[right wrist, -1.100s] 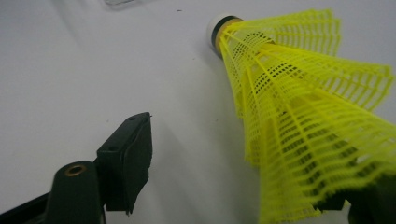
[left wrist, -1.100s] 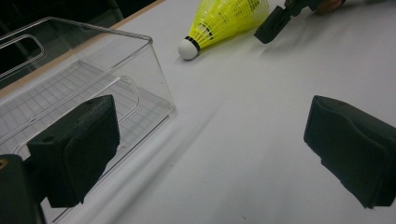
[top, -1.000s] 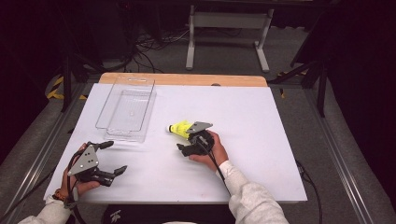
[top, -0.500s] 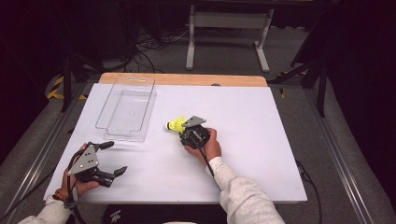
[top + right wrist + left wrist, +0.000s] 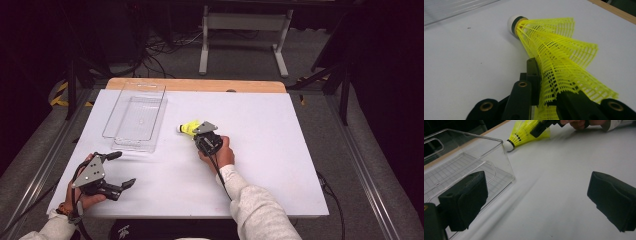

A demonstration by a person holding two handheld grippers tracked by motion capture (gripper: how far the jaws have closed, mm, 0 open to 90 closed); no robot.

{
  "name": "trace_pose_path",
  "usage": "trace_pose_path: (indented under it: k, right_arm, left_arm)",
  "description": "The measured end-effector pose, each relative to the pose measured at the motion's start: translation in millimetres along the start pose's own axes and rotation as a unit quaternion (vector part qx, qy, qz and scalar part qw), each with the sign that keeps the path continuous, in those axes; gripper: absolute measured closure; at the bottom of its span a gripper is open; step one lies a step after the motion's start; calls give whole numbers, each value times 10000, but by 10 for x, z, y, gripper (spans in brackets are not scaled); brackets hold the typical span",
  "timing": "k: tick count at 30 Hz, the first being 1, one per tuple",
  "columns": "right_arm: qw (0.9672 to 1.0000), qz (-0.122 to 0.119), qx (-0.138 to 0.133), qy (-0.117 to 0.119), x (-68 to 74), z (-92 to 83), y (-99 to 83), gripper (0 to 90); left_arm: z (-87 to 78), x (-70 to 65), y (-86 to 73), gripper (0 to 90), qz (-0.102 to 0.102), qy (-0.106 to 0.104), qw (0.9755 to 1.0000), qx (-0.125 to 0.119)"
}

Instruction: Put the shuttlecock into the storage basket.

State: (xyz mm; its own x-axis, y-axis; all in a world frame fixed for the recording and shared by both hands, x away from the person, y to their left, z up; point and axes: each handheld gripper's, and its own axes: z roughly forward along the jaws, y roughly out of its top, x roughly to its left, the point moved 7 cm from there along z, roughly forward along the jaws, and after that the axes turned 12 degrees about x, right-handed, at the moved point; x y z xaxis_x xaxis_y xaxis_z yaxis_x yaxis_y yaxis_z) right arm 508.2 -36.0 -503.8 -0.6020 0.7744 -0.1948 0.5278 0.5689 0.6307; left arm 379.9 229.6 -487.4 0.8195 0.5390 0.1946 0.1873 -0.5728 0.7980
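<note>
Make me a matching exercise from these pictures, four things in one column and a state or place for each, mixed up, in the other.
Things:
1. shuttlecock
2. clear bin
3. left tool
4. right tool

States:
A. jaws wide apart, nothing between them
B. empty, at the table's left side
C. yellow mesh skirt squeezed, white cork tip pointing away from the hand
D. jaws pinched on the mesh skirt

Pairs: 1-C, 2-B, 3-A, 4-D
</note>
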Motion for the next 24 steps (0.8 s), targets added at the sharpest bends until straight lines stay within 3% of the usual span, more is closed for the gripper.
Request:
trace_pose_path:
  k: [12,24]
  right_arm:
    - [9992,137,-295,252,-13,-138,19,870]
    - [9980,104,-519,348,-38,-337,-2,871]
  left_arm:
    - [-6,7,-1,41,-24,25,10000,-12]
    - [-3,2,-1,41,-9,30,10000,6]
